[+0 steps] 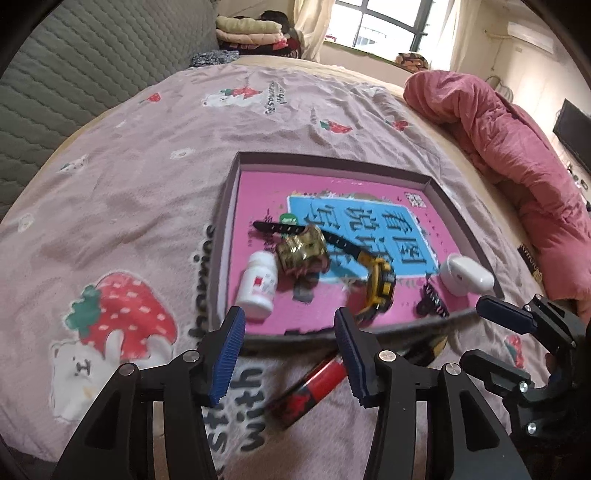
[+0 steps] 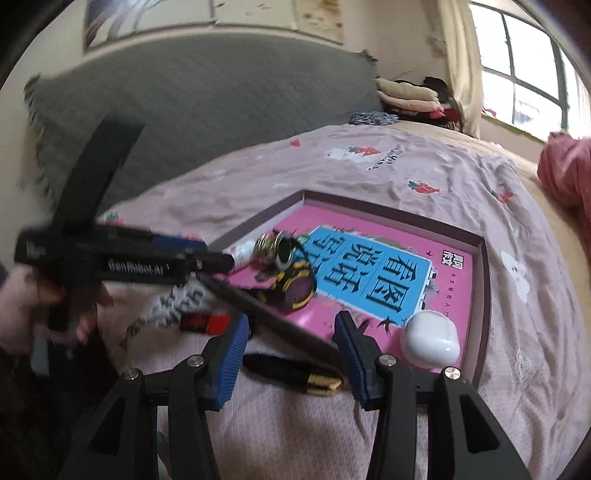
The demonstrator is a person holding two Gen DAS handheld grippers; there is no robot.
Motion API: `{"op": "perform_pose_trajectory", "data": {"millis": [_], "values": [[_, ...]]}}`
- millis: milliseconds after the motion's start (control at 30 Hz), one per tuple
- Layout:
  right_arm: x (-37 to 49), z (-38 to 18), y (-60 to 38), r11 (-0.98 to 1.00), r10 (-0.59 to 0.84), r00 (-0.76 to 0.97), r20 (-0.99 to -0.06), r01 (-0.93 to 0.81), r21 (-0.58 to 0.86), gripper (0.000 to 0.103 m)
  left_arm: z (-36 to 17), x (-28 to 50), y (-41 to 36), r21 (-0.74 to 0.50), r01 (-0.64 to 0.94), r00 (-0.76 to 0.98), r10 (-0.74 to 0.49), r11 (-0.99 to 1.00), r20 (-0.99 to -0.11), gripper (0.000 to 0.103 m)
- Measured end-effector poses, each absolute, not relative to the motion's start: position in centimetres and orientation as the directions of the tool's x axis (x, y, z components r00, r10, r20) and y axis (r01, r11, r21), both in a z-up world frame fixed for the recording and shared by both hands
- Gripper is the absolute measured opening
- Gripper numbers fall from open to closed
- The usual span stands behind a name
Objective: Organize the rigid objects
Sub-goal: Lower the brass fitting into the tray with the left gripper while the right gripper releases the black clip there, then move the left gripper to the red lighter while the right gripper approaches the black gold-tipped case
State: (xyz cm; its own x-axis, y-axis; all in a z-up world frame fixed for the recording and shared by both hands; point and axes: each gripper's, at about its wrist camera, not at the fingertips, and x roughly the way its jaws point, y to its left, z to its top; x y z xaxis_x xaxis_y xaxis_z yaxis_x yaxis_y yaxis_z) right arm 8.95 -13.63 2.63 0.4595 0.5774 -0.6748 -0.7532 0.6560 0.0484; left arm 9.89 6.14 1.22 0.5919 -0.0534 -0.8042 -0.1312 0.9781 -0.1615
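A pink quilt (image 1: 517,155) lies bunched beside folded blankets (image 1: 247,31) near the window (image 1: 380,26).

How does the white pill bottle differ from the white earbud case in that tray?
The pill bottle is a cylinder bearing a red label; the earbud case is a rounded, plain pebble. The bottle sits at the tray's near-left corner, the case at its near-right. Both are white and inside the tray.

One shallow tray (image 1: 231,192) on a bed holds one pink book (image 1: 436,225), one white pill bottle (image 1: 257,284), one gold toy tank (image 1: 301,249), one yellow-and-black watch (image 1: 380,284), one white earbud case (image 1: 465,275) and one black hair clip (image 1: 430,299); one red-and-black tube (image 1: 314,387) lies outside
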Motion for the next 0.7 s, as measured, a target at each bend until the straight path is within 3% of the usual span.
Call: {"op": "perform_pose_trajectory", "data": {"millis": [133,300,600,700], "values": [[8.4,2.0,-13.8,0.68,0.558,0.454,-0.695,-0.729,0.07,0.048,0.9,8.8,6.1,-0.145,-0.115,0.582,-0.052,0.983,-0.811,0.052],[8.7,0.5,-14.4,0.782,0.523,0.422,-0.74,-0.583,0.221,0.048,0.1,8.0,5.8,-0.119,-0.097,0.571,-0.043,0.988,-0.82,0.052],[8.4,-1.3,-13.5,0.904,0.379,0.423,-0.823,-0.358,0.232,0.048,-1.6,7.4,4.9,-0.078,0.003,0.559,-0.066,0.997,-0.827,0.052],[9.0,-1.6,-13.6,0.92,0.382,0.404,-0.831,-0.255,0.298,0.048,-1.9,7.5,4.3,-0.046,0.058,0.561,-0.071,0.997,-0.825,0.052]]}}
